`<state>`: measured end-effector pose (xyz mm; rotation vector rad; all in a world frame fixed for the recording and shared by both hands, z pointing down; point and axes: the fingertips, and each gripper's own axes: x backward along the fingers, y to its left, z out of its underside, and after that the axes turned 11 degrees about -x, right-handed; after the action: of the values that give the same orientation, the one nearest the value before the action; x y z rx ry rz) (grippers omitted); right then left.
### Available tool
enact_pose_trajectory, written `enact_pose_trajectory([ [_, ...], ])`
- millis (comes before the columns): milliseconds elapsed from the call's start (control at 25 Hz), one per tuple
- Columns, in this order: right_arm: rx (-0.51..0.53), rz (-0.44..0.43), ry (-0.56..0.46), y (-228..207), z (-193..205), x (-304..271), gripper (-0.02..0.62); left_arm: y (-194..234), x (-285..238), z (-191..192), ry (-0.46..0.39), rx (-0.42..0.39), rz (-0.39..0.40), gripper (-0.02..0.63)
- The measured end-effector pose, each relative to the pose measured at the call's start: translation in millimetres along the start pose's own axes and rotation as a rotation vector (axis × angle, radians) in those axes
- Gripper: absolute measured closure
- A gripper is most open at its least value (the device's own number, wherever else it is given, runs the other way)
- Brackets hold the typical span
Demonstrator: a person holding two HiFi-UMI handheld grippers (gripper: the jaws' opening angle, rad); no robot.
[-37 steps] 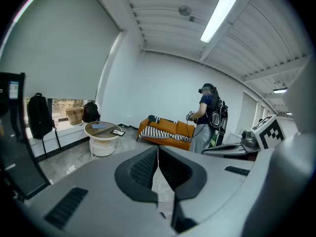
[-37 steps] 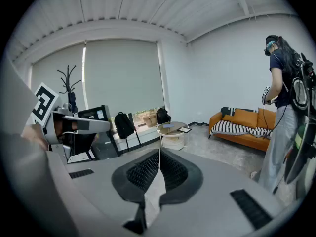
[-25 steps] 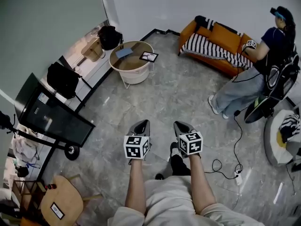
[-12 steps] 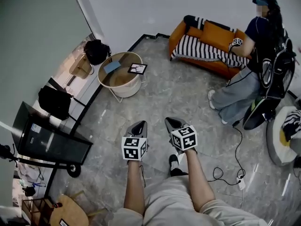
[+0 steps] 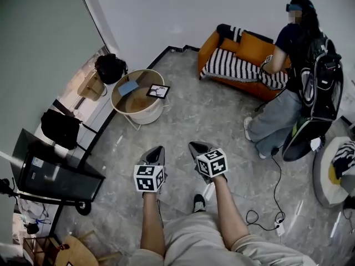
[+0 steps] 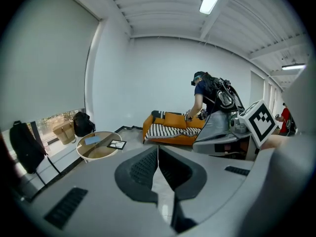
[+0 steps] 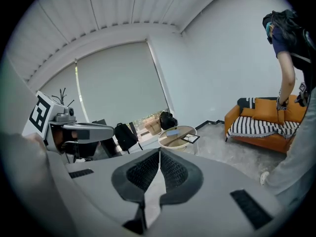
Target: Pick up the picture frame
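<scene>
Grey stone floor [image 5: 183, 121], white walls [image 5: 166, 10], orange sofa [image 5: 253, 46], round table [image 5: 142, 115] near corner.

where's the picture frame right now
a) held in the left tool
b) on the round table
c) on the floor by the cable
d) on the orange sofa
b: the picture frame lies on top of the round table, beside a blue item, across the floor from the person holding the tools.

Black picture frame [image 5: 158, 91] at eleven o'clock — its image too small to tell, round wooden seat [image 5: 69, 255] at seven o'clock, edge-cropped
</scene>
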<state>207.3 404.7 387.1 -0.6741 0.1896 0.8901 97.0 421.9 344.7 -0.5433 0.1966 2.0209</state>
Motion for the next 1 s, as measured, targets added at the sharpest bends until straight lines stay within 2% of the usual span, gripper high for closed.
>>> enact_pose_trajectory([
  [80, -0.003, -0.012, 0.005, -10.6, -4.0, -5.5, 0.560, 2.2, -7.1, -1.3, 0.002, -0.005, -0.022, 0.584],
  [360, -0.051, -0.061, -0.038, -23.3, -23.1, -17.4, 0.560, 15.5, -11.0, 15.7, 0.015, 0.057, -0.076, 0.584],
  [640, -0.077, -0.090, -0.060, -28.4, -14.9, -25.8, 0.560, 21.5, -8.9, 41.7, 0.020, 0.112, -0.108, 0.584],
  [800, -0.120, -0.091, -0.048, -31.0, -13.8, -47.4, 0.560, 45.3, -17.9, 55.6, 0.033, 0.155, -0.113, 0.584],
  [1000, -0.128, -0.083, -0.077, -42.2, -46.5, -72.8, 0.560, 79.7, -45.9, 39.8, -0.003, 0.189, -0.115, 0.584],
])
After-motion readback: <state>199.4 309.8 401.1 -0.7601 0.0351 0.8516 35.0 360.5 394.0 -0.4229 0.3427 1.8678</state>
